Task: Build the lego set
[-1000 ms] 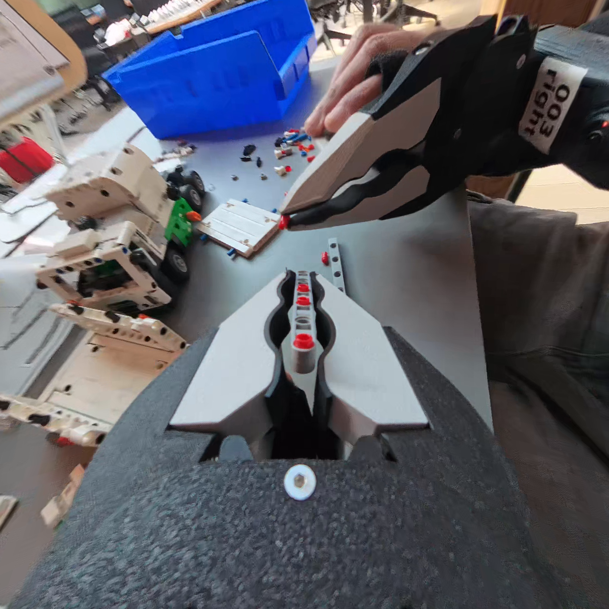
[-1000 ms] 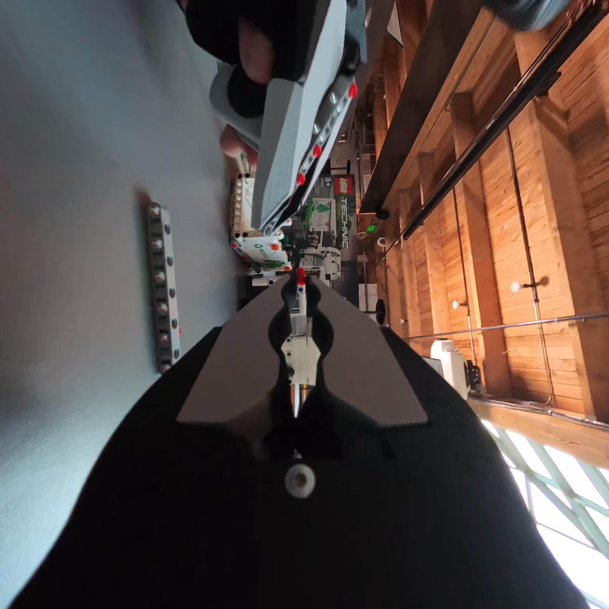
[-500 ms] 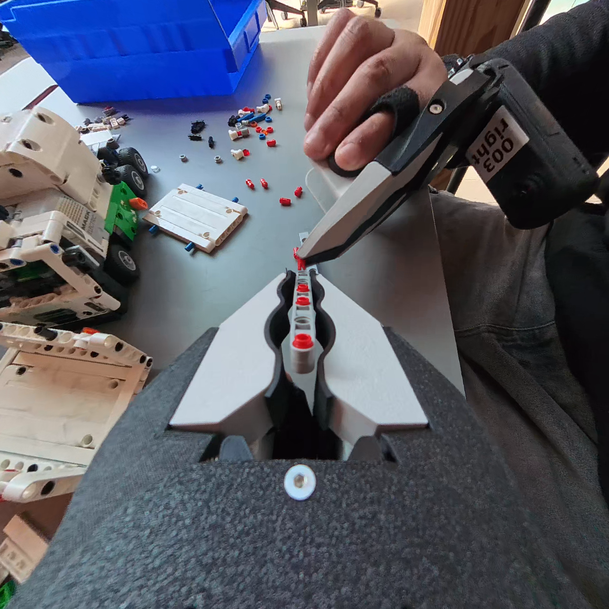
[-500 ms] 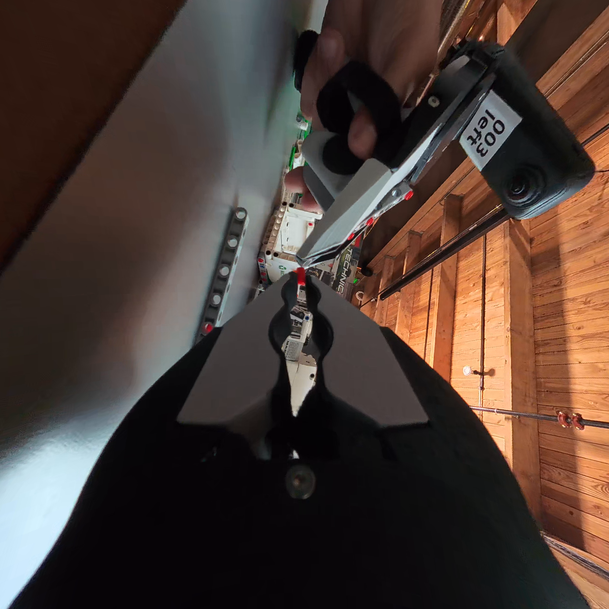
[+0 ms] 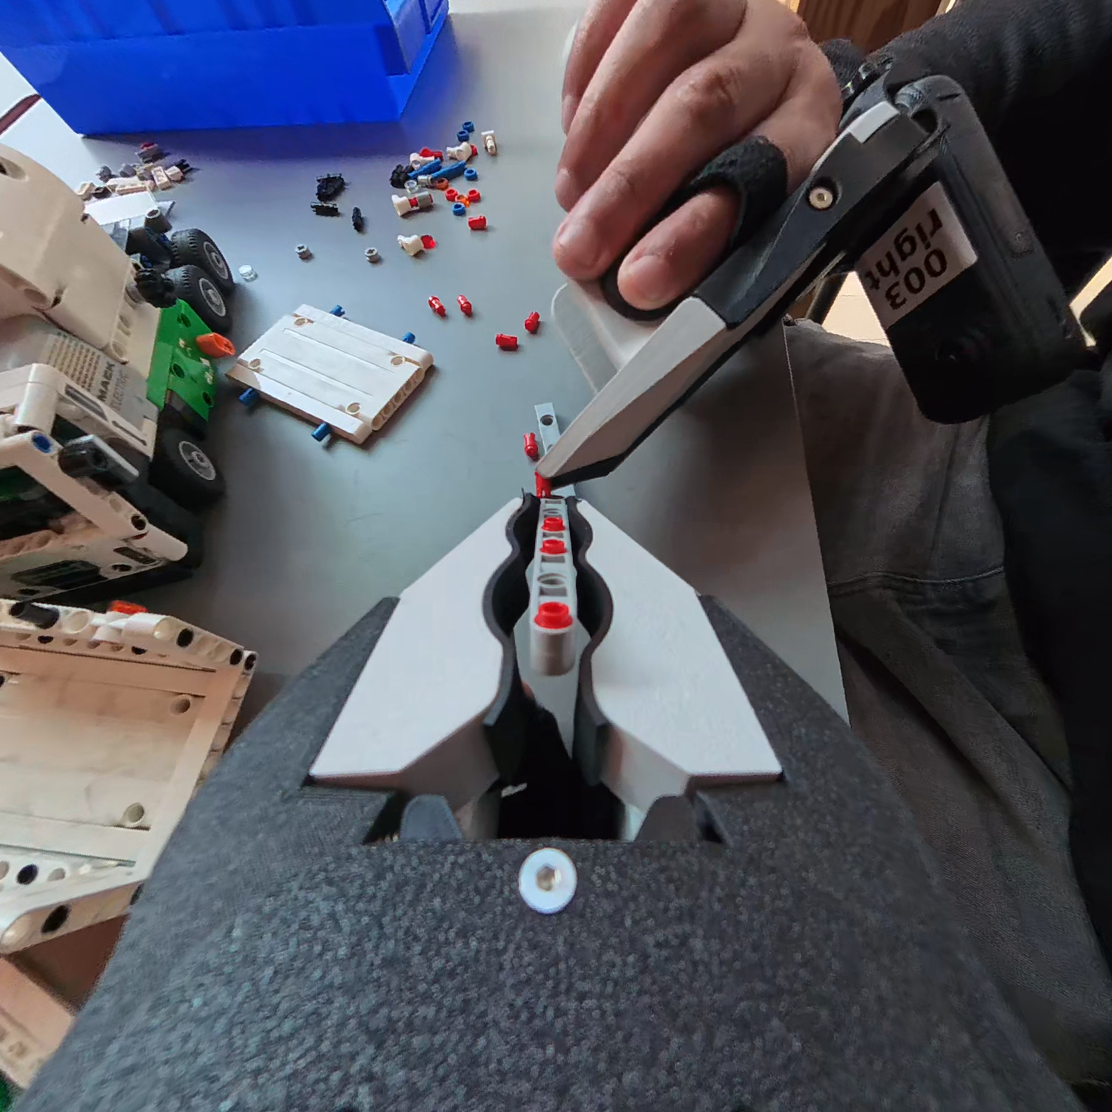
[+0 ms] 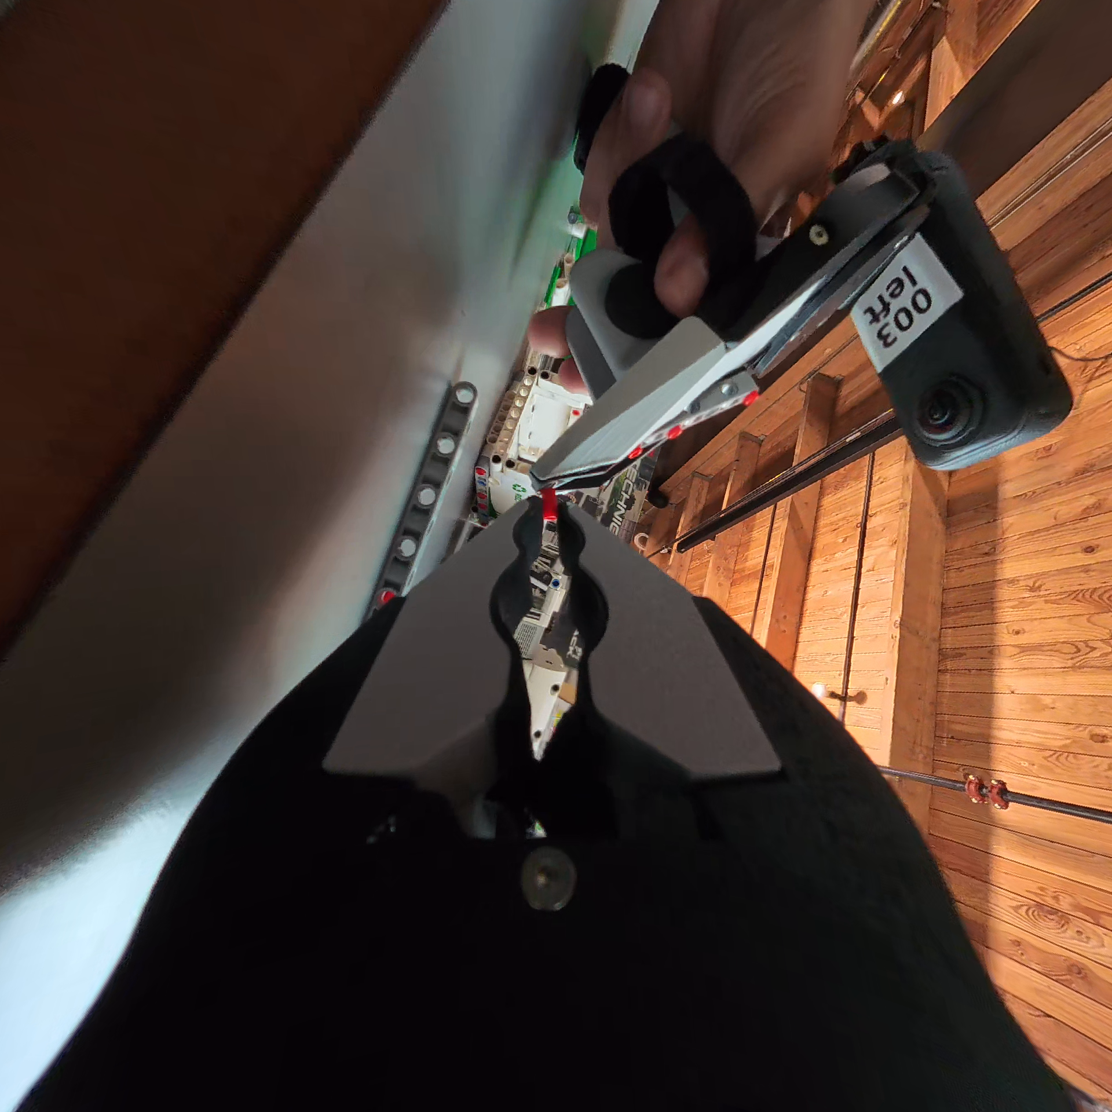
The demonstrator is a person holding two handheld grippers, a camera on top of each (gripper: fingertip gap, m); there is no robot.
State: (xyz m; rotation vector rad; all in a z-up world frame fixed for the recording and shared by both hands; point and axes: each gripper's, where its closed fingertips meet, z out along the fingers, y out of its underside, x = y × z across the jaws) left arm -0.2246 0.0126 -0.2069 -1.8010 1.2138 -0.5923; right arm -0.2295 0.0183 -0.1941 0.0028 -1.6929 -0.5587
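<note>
Grey beam (image 5: 554, 593): a long holed lego beam, clamped between the jaws of the left gripper (image 5: 550, 505) and held above the tabletop (image 5: 373, 481); three red pins already sit in its holes.
Red pin (image 5: 543, 483): pinched at the tips of the right gripper (image 5: 550, 475), whose jaws are closed on it; it is touching, or just beside, the far end of the beam.
Step, as I judge: pressing this pin into the last hole.
Risk: if the pin is tilted to the hole, it may jam or slip out of the tips; a strong push could also make the beam slide in the jaws.
Second beam (image 6: 424, 493): lies flat on the tabletop, near the edge.
Around: loose red pins (image 5: 506, 342), a white panel (image 5: 337, 373), a partly built truck (image 5: 90, 337), a blue bin (image 5: 240, 60).
Writing: each gripper has a white sticker with print; the truck has small printed labels; a set box behind shows a brand mark. I do not repeat the words.
</note>
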